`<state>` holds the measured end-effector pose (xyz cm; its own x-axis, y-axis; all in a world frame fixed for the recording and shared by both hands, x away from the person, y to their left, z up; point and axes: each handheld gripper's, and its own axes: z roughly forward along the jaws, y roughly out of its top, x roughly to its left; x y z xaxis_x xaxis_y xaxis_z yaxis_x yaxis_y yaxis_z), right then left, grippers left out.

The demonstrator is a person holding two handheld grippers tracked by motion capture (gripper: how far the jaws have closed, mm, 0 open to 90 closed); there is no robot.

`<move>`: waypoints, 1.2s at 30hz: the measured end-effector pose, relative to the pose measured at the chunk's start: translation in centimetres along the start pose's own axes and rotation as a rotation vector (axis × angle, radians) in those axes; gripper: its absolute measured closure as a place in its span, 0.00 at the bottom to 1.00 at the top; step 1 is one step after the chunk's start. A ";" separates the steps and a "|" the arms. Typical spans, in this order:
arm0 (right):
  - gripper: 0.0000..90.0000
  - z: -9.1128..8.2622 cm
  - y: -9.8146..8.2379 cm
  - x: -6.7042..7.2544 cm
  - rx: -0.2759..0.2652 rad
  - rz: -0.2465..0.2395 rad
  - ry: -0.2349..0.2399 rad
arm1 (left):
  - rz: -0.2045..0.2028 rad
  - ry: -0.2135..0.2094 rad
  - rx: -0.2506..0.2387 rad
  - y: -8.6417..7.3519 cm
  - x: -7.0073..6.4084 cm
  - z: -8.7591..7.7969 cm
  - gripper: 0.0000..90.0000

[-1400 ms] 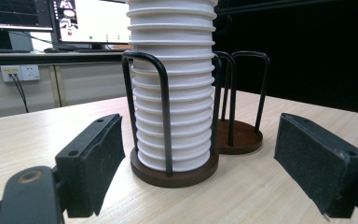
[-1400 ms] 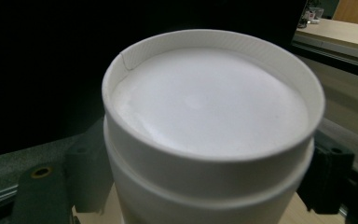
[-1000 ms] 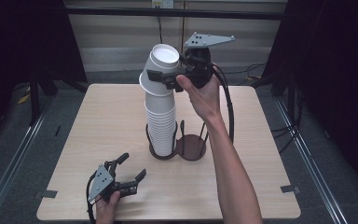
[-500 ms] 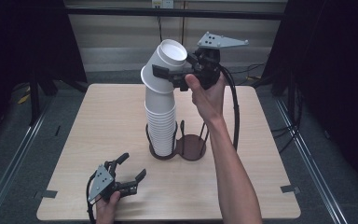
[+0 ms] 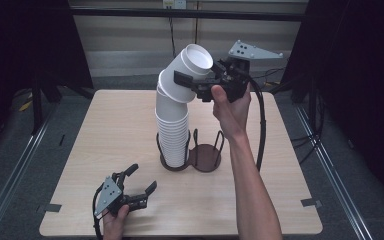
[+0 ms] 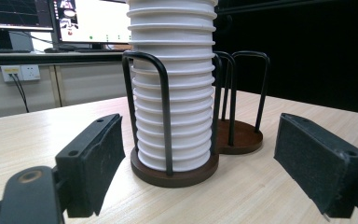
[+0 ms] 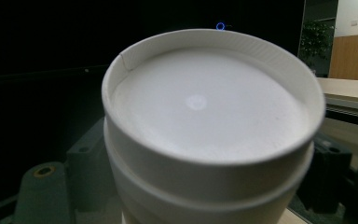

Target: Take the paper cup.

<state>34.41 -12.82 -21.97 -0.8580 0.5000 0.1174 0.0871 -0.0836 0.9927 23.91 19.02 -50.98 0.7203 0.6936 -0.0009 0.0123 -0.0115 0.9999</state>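
A tall stack of upturned white paper cups (image 5: 172,135) stands in the left ring of a dark two-ring wire holder (image 5: 206,156). My right gripper (image 5: 186,71), held high at the back, is shut on the top cups (image 5: 198,56), which lean right off the column. In the right gripper view the top cup's base (image 7: 209,107) faces the camera, with a jaw on each side. My left gripper (image 5: 142,176) rests open near the table's front left edge with nothing between its jaws. In the left gripper view it faces the stack (image 6: 175,93) and the holder (image 6: 240,137).
The holder's right ring (image 5: 205,152) holds no cups. The wooden table (image 5: 105,130) has black tape marks near its front corners. A black cable (image 5: 261,125) hangs from the right gripper beside the forearm. Monitors (image 6: 74,21) stand beyond the table.
The right gripper has moved to the right with the top cups, tilting them further off the stack. The left gripper has not moved.
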 end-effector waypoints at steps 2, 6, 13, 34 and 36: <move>0.23 -0.5 -0.1 0.0 -0.008 0.003 -0.004 | 0.000 0.000 0.000 0.0 0.0 0.0 0.17; 0.23 -1.5 -0.1 0.2 -0.007 -0.004 -0.014 | -0.005 -0.002 0.002 0.0 0.0 0.0 0.17; 0.23 -3.2 0.0 0.4 0.011 -0.016 -0.034 | -0.012 -0.002 0.000 0.0 -0.1 0.1 0.17; 0.23 -5.8 -3.4 0.4 0.071 -0.013 -0.042 | -0.022 -0.052 0.037 0.2 -0.1 0.4 0.18; 0.23 -5.9 -3.9 0.8 0.076 -0.020 -0.034 | -0.037 -0.065 0.047 0.2 0.1 0.3 0.18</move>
<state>30.42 -17.21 -25.95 -0.8425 0.5298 0.0976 0.1097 -0.0087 0.9939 24.22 18.85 -50.78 0.7620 0.6463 -0.0407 0.0712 -0.0212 0.9972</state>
